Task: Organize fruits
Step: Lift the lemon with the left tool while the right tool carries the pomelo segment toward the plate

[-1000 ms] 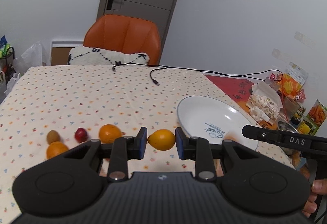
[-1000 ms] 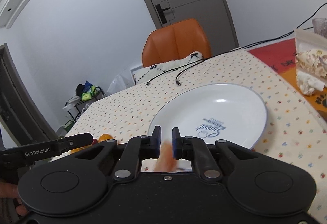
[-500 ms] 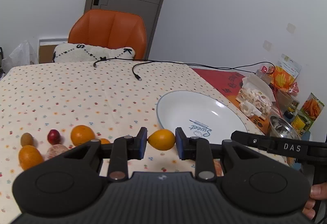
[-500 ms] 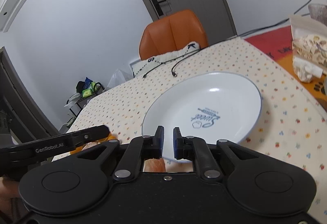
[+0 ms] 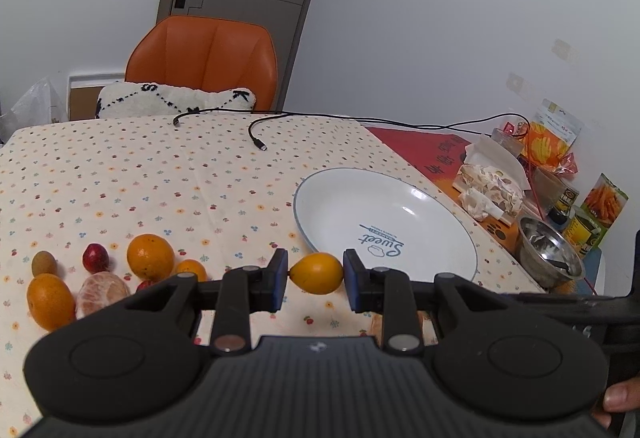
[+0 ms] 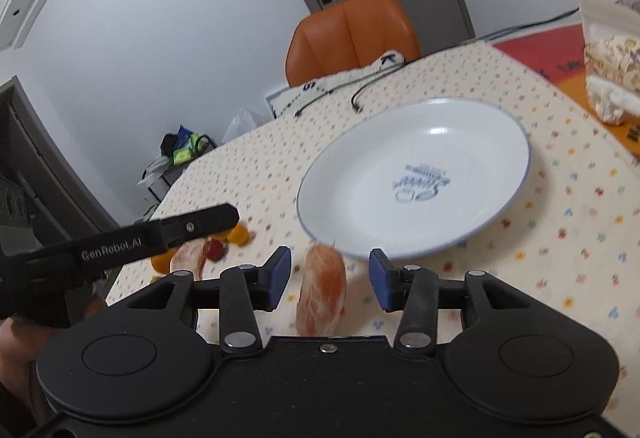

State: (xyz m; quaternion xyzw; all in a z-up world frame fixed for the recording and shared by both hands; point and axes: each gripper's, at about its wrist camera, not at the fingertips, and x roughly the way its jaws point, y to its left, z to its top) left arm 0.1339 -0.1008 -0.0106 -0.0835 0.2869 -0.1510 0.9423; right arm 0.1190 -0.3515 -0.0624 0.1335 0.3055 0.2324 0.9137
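Left tongs (image 5: 316, 274) pinch a small yellow-orange fruit (image 5: 317, 273) end to end, just short of the white plate (image 5: 424, 206) lying ahead and right, while right tongs (image 6: 330, 280) stand spread around a peeled segment (image 6: 322, 288) pointing platewards.

One plate (image 5: 384, 214), two oranges (image 5: 150, 256)

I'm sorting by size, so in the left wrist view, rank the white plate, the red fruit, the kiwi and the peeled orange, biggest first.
1. white plate
2. peeled orange
3. red fruit and kiwi: these look about alike, so I won't rank them.
The peeled orange lies nearer the camera, which may flatter it.
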